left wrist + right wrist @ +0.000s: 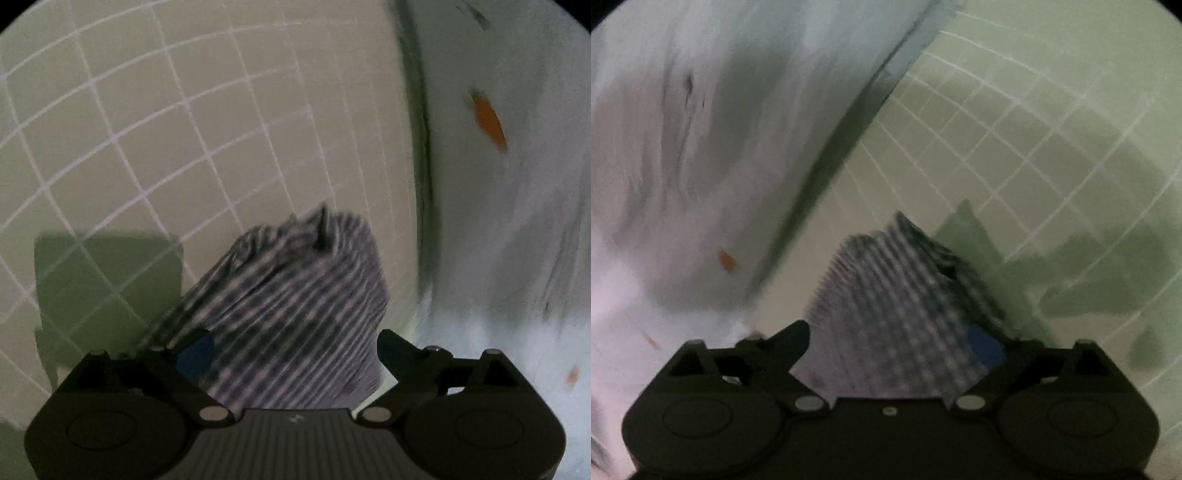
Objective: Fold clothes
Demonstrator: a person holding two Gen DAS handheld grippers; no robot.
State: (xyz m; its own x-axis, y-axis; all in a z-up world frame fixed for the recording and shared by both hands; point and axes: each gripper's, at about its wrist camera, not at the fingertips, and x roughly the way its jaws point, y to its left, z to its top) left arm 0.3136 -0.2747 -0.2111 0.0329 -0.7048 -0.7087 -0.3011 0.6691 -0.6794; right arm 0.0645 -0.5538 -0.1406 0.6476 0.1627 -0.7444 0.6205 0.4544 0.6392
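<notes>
A folded blue-and-white striped cloth (295,295) lies on the green grid mat (184,129), blurred, right in front of my left gripper (295,354). The jaws stand wide, one finger on each side of the cloth, and the blue pad (195,356) sits at its left edge without squeezing it. In the right wrist view the same striped cloth (905,295) lies between the spread fingers of my right gripper (897,350), with its blue pad (986,350) at the cloth's right edge. Both grippers are open.
A white garment (517,221) with small orange marks lies on the mat to the right of the left gripper; the white garment (683,166) fills the left of the right wrist view. The grid mat (1034,147) spreads beyond, with gripper shadows on it.
</notes>
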